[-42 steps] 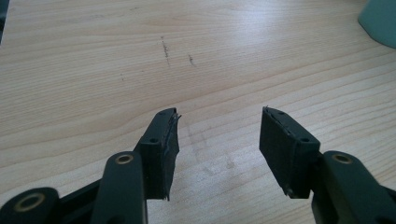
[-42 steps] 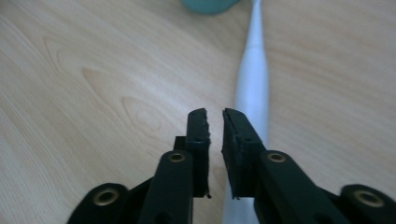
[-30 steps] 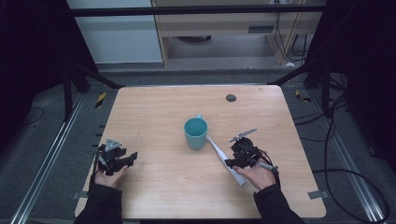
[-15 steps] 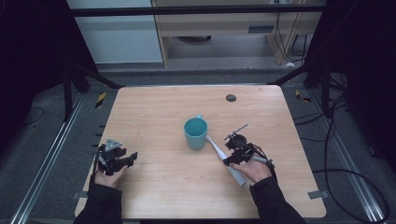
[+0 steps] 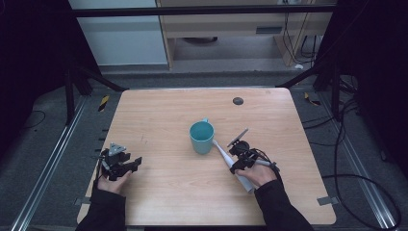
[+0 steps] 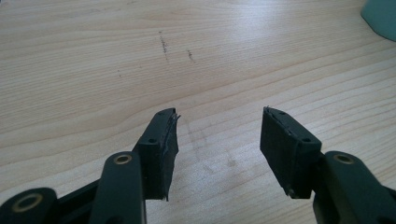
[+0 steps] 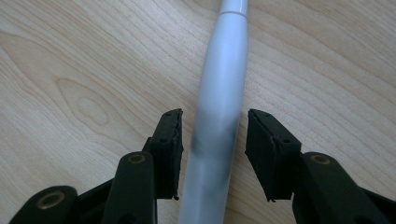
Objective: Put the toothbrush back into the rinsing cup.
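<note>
1. The left claw rests low over the counter near its left edge, held in the person's left hand. In the left gripper view its jaws stand wide apart with only bare wood between them: released.
2. A teal cup stands upright near the counter's middle. Its edge shows at the top right corner of the left gripper view.
3. A white, slim handle-shaped object lies flat on the counter, one end just beside the cup's base, its length running toward the near right.
4. The right claw straddles this object. Its jaws have just been closing, yet gaps remain on both sides: not yet clenched.
</note>
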The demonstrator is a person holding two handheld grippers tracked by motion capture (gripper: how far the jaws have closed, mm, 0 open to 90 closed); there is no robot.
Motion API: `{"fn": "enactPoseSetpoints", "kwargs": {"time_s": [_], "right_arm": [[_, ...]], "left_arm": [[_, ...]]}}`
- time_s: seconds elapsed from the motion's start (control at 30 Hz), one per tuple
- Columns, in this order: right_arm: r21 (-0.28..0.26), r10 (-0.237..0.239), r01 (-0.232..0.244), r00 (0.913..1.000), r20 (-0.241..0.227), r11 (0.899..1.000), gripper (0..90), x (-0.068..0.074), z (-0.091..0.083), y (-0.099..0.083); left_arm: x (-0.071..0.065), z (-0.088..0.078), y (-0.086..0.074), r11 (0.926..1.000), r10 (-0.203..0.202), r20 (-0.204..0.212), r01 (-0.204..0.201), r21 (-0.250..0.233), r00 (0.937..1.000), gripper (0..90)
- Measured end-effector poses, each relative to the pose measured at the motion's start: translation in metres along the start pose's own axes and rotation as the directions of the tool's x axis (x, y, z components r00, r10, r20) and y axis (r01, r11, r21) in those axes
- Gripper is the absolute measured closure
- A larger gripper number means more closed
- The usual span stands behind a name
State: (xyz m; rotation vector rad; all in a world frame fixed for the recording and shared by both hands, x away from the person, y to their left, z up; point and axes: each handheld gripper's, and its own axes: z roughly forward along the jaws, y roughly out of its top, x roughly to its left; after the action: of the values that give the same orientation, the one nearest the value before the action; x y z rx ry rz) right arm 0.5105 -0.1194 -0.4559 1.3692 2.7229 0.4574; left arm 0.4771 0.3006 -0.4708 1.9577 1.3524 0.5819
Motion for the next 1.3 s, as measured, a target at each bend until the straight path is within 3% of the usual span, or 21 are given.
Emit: {"fn": "enactPoseSetpoints", "kwargs": {"time_s": [0.43,0.73,1.07,1.3], "right_arm": [[0.044,-0.019,0.019,0.9996,0.019,0.999,62.8,0.002,0.01,0.003],[0.05,0.002,-0.003,0.9998,0.02,0.999,64.4,0.002,0.011,0.003],[0.007,0.062,-0.063,0.998,0.013,0.998,66.5,-0.003,0.008,-0.006],[-0.066,0.097,-0.095,0.9947,0.032,0.993,66.5,-0.01,-0.006,-0.014]], "left_arm": [[0.0,0.0,0.0,1.0,0.002,-0.003,-0.002,0.002,1.0,45.6],[0.0,0.001,0.0,1.0,0.003,-0.002,-0.003,0.005,1.0,45.6],[-0.001,0.001,0.0,1.0,0.002,-0.004,-0.002,0.003,1.0,45.6],[-0.001,0.001,0.0,1.0,0.004,-0.004,-0.004,0.002,1.0,45.6]]}}
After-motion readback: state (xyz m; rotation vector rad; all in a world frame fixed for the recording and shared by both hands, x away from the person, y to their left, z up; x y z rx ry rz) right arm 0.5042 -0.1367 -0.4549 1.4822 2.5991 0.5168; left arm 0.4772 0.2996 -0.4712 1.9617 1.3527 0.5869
